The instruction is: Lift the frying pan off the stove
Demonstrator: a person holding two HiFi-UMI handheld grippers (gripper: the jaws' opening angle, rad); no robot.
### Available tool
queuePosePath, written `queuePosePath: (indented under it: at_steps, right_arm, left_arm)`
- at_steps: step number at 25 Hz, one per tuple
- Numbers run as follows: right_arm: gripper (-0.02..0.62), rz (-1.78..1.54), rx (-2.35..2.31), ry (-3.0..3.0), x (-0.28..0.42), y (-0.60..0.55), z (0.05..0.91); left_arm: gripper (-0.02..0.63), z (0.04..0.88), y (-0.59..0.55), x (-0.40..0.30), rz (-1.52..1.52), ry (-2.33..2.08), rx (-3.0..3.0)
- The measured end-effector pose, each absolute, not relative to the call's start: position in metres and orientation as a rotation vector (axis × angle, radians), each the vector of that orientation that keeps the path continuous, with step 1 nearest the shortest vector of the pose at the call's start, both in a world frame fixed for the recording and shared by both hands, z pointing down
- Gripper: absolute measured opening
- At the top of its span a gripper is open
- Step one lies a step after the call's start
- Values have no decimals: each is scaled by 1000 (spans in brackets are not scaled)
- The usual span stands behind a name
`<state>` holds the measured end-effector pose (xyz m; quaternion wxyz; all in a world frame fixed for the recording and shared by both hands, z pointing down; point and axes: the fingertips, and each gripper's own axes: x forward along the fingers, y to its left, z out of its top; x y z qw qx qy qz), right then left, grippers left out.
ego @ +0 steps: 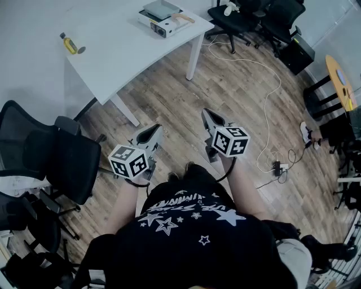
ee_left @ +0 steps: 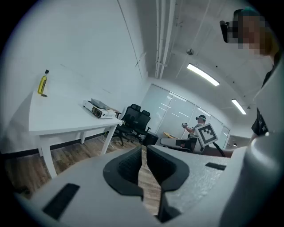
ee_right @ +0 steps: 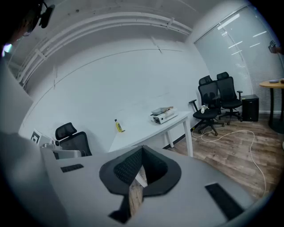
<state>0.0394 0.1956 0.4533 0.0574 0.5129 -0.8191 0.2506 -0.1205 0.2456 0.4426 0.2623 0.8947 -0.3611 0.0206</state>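
Note:
Far from me, a white portable stove stands on the white table. A grey-green frying pan with a pale wooden handle sits on top of it. The stove also shows small in the left gripper view and the right gripper view. My left gripper and right gripper hang over the wooden floor in front of my body, well short of the table. Both are shut with nothing between the jaws.
A yellow bottle stands at the table's left end. Black office chairs crowd my left, and more chairs stand beyond the table's right corner. A white cable runs across the floor to a power strip. A round wooden table is at the right.

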Motion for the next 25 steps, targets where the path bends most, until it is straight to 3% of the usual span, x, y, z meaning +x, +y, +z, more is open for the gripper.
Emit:
queuePosePath:
  at_steps: [25]
  right_arm:
    - [8,832,1559,-2450,39,192,463]
  left_arm:
    - [41,453,243,-128,50,-964,2390]
